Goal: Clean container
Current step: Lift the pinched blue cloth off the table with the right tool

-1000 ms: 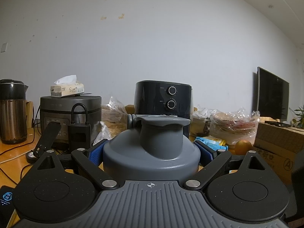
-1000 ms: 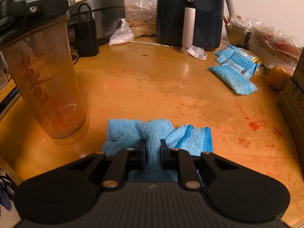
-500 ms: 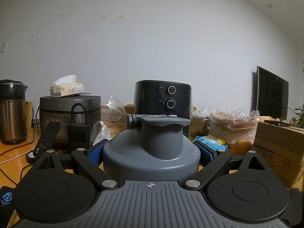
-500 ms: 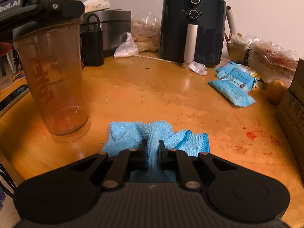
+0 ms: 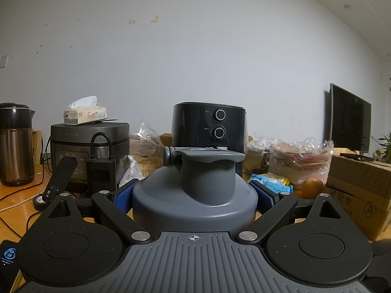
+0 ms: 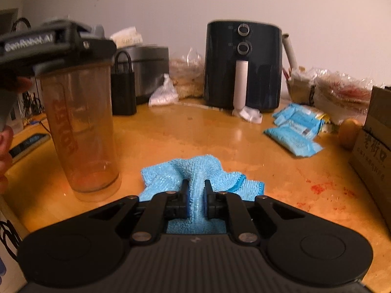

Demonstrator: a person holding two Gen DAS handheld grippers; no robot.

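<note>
A tall clear shaker bottle (image 6: 80, 131) with red lettering stands upright on the wooden table at the left. Its grey lid (image 5: 195, 193) fills the middle of the left wrist view, and my left gripper (image 5: 194, 195) is shut on that lid, blue pads pressed to both sides. In the right wrist view the same gripper (image 6: 56, 46) shows as a black body clamped around the bottle's top. A blue cloth (image 6: 205, 171) lies bunched on the table just right of the bottle. My right gripper (image 6: 195, 188) is shut on a pinched fold of that cloth.
At the back stand a black air fryer (image 6: 243, 66), a rice cooker (image 5: 89, 144) with a tissue pack on top, and a black kettle (image 5: 16, 144). Blue packets (image 6: 293, 134), a cardboard box (image 6: 374, 136) and red stains (image 6: 317, 188) lie to the right. A person's fingers (image 6: 6, 146) show at the left edge.
The right gripper has tilted up and drawn back with the cloth pinched, so the bottle and air fryer sit lower and farther in its view. The left gripper has barely moved.
</note>
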